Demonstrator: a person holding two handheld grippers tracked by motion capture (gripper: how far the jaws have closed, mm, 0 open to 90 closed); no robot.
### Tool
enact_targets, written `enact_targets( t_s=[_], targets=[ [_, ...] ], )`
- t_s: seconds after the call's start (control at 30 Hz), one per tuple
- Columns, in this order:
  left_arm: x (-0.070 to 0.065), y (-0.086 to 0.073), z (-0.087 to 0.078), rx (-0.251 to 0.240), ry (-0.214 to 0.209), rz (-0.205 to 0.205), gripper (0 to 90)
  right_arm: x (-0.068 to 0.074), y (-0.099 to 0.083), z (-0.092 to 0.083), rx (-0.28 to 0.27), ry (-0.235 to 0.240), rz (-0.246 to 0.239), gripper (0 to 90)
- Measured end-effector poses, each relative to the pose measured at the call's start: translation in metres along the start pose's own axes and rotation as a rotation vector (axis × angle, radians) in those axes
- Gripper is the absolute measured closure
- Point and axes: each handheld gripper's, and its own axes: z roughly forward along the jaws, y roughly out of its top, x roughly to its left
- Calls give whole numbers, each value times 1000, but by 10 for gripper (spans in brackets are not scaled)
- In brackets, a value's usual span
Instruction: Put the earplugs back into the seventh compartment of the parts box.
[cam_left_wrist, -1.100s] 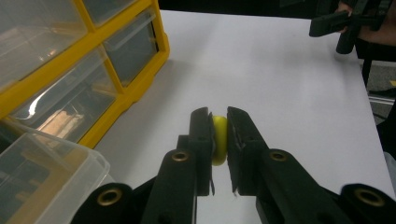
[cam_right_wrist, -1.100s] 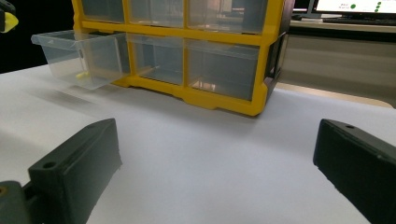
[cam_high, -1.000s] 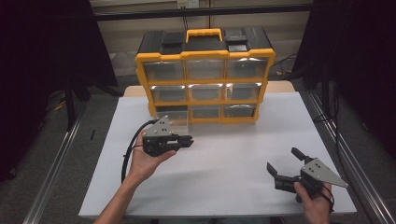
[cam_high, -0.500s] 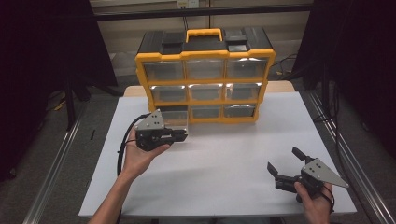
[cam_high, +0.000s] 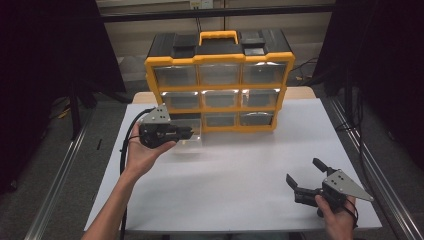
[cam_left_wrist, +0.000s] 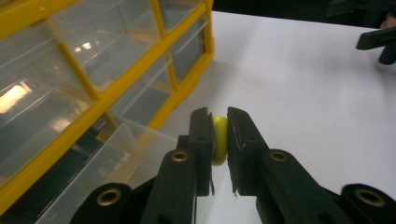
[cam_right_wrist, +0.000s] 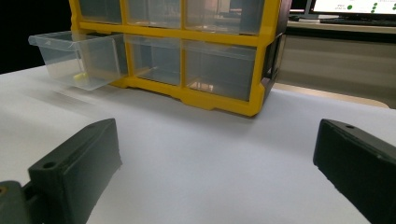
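on white table (cam_high: 240, 170), yellow drawer cabinet (cam_high: 220, 80), dark surroundings

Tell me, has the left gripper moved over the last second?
Yes. The left gripper has drifted back and leftward toward the yellow organizer, now sitting over its pulled-out bottom-left drawer, shut on a small yellow piece.

left tool (cam_left_wrist: 219, 140) clamped and raised, right tool (cam_high: 306, 181) spread wide

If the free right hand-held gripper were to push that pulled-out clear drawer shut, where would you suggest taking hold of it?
Take the clear drawer by its front wall's top lip, coming from the table side: it sticks out of the yellow cabinet, and that thin lip would likely fit the open right hand-held gripper.
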Motion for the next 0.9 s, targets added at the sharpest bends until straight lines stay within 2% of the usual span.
enact_targets(
  t_s=[0.2,0.47,0.7,0.9],
  targets=[
    [11,2,-3,17,18,-9,811,0,0,0,1,-3,0,6],
    [23,5,-1,77,16,-18,808,0,0,-1,2,4,2,6],
    [31,14,2,128,27,0,808,0,0,0,1,-1,1,6],
    [39,20,5,162,33,-1,807,0,0,0,2,3,0,6]
  ],
)
